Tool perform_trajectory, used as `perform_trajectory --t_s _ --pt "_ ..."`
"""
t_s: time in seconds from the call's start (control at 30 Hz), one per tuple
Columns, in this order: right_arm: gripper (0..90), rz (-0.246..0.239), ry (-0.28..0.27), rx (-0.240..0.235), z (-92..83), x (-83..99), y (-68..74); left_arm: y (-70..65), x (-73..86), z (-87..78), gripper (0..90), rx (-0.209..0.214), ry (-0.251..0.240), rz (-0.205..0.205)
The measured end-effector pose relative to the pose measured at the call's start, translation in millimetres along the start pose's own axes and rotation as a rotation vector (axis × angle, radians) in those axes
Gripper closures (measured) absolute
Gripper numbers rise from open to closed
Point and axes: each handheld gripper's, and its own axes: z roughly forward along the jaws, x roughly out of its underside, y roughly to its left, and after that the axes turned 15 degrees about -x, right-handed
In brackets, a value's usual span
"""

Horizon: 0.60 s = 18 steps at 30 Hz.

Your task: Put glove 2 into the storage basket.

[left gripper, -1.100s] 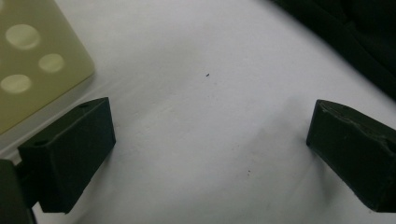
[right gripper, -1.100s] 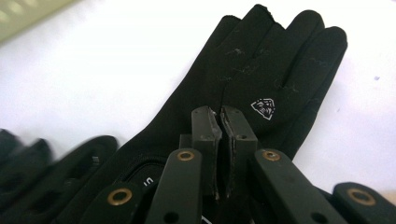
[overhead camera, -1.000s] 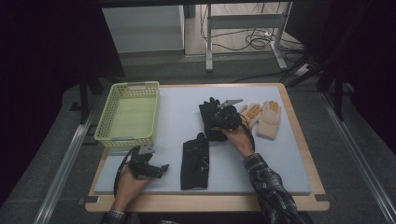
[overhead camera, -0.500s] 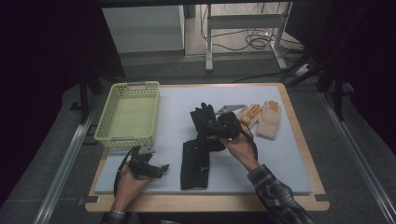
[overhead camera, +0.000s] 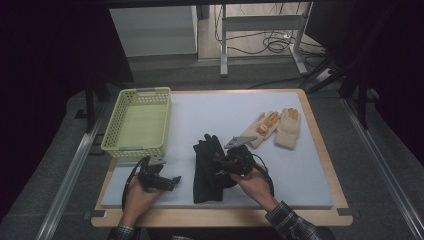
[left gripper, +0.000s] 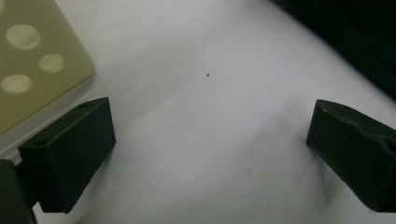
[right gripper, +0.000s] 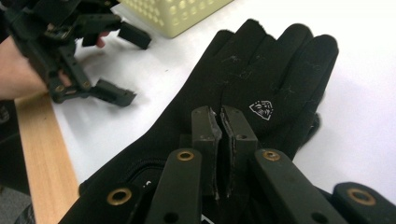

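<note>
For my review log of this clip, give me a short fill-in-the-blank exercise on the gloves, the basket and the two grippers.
1. The right gripper has its jaws ____ over a black glove.
2. The left gripper rests with its jaws ____, nothing between them.
3. The basket at the mat's left is ____ in colour.
4. The two tan gloves lie to the ____ of the black ones.

Missing words: shut; open; yellow-green; right

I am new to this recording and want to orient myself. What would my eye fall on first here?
First, the black gloves at the middle of the white mat, with the right tool shut on one of them. Next, the pale yellow basket at the mat's left, and the tan glove pair at the far right. The left tool rests open near the front edge.
</note>
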Motion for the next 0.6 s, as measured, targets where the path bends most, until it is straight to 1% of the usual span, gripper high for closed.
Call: perform_trajectory --t_s 0.1,0.17,0.23,0.27,0.3,0.33,0.37,0.47,0.53,0.6 --pt "83.7 -0.010 0.007 -0.004 7.6 5.6 4.8 -0.2 0.1 -0.1 1.3 0.001 0.001 -0.003" --pt "83.7 -0.013 0.020 -0.003 15.8 11.3 4.3 -0.2 0.2 0.0 1.4 0.000 -0.001 -0.003" --pt "82.8 -0.004 0.029 -0.017 23.2 18.0 2.2 -0.2 0.1 -0.1 1.3 0.000 0.000 -0.002" --pt "79.6 -0.007 0.039 -0.019 24.8 20.6 1.4 -0.2 0.1 -0.1 1.4 0.000 0.000 -0.002" --pt "77.2 -0.014 0.039 -0.011 24.9 22.3 1.3 -0.2 0.1 -0.1 1.3 0.001 0.000 -0.003" --pt "75.5 -0.019 0.037 -0.008 23.1 23.2 1.3 -0.2 0.1 -0.1 1.4 0.001 0.000 -0.003" --pt "72.3 -0.019 0.027 -0.018 20.3 23.7 1.4 -0.1 0.1 -0.1 1.4 0.000 0.001 -0.003" --pt "71.9 -0.036 0.019 -0.025 7.6 24.2 4.4 0.1 0.0 -0.2 1.3 0.001 0.003 0.002" --pt "71.9 -0.047 0.013 -0.037 -1.3 26.1 8.0 0.1 0.0 -0.2 1.3 0.001 0.003 0.003" --pt "71.9 -0.064 0.020 -0.050 -8.4 30.2 12.1 0.1 0.1 -0.2 1.3 0.001 0.002 0.002"
